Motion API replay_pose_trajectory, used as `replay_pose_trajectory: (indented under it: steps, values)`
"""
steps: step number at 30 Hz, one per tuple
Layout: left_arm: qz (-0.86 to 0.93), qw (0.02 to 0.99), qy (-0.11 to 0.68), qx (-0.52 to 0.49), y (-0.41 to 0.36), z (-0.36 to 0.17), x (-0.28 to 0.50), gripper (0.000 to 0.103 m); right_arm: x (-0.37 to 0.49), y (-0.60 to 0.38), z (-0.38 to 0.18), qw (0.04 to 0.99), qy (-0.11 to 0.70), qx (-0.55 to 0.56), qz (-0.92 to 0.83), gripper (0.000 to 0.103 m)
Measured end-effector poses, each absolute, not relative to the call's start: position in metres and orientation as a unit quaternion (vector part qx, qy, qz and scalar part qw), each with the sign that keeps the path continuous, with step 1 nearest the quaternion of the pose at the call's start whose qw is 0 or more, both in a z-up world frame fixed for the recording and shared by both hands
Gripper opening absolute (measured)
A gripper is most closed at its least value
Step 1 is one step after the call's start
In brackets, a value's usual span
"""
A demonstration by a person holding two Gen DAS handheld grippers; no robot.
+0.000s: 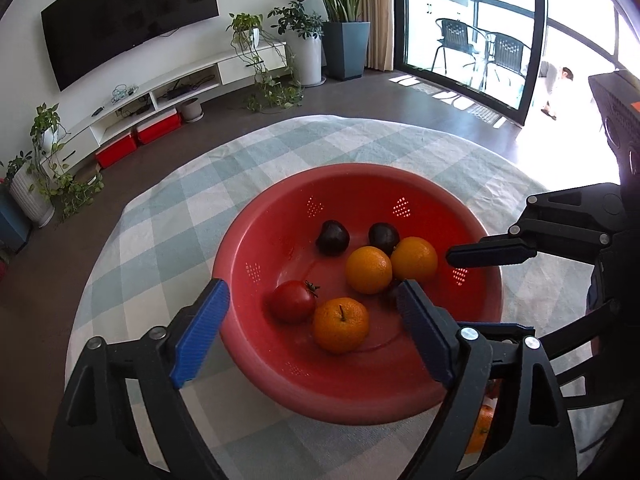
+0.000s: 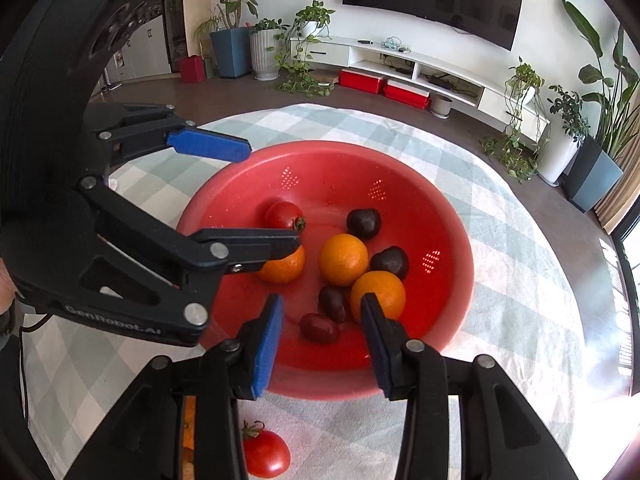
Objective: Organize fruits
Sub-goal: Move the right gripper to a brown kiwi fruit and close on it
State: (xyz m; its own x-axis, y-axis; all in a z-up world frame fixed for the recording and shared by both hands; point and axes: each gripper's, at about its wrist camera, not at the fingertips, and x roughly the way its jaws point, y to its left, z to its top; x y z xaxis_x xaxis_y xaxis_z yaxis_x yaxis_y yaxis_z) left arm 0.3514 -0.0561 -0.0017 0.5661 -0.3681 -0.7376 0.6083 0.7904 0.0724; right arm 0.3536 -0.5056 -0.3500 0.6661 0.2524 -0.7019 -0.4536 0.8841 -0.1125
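Note:
A red colander bowl (image 1: 256,364) (image 2: 452,220) sits on the checked tablecloth. It holds three oranges (image 2: 343,259), a tomato (image 2: 284,215) and several dark plums (image 2: 363,223). My left gripper (image 1: 311,286) hangs open over the bowl's near rim. Below its gap, untouched, lie a tomato (image 1: 293,301) and an orange (image 1: 340,330). My right gripper (image 2: 321,304) is open above the bowl's near side, over a plum (image 2: 334,302) and a dark red fruit (image 2: 319,327), with nothing gripped. The left gripper (image 2: 274,194) also shows from the side in the right wrist view.
Outside the bowl, a second tomato (image 2: 266,454) lies on the cloth near me. An orange (image 1: 482,428) is partly hidden under the gripper bodies. The round table's edge (image 1: 132,200) drops to dark floor. A TV unit and potted plants stand beyond.

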Motion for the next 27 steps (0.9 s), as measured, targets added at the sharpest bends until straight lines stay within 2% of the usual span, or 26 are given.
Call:
replay_pose_trajectory:
  steps: [4,10,21,27]
  values:
    - [-0.284,0.875,0.36,0.157,-0.048,0.011,0.325,0.103,0.331,-0.528,-0.337,0.918,0.337,-0.097,0.186,0.065]
    - [-0.284,0.872,0.365,0.161,-0.044,0.012,0.28,0.103,0.299,-0.559,-0.326,0.929,0.331,-0.001,0.164,0.08]
    - [-0.258,0.874,0.391,0.131,-0.044,-0.001,0.22,0.103,0.247,-0.582,-0.339,0.93,0.332,0.09,0.127,0.081]
    - [-0.262,0.864,0.413,0.117,-0.043,-0.017,0.194,0.103,0.236,-0.586,-0.352,0.928,0.34,0.093,0.12,0.081]
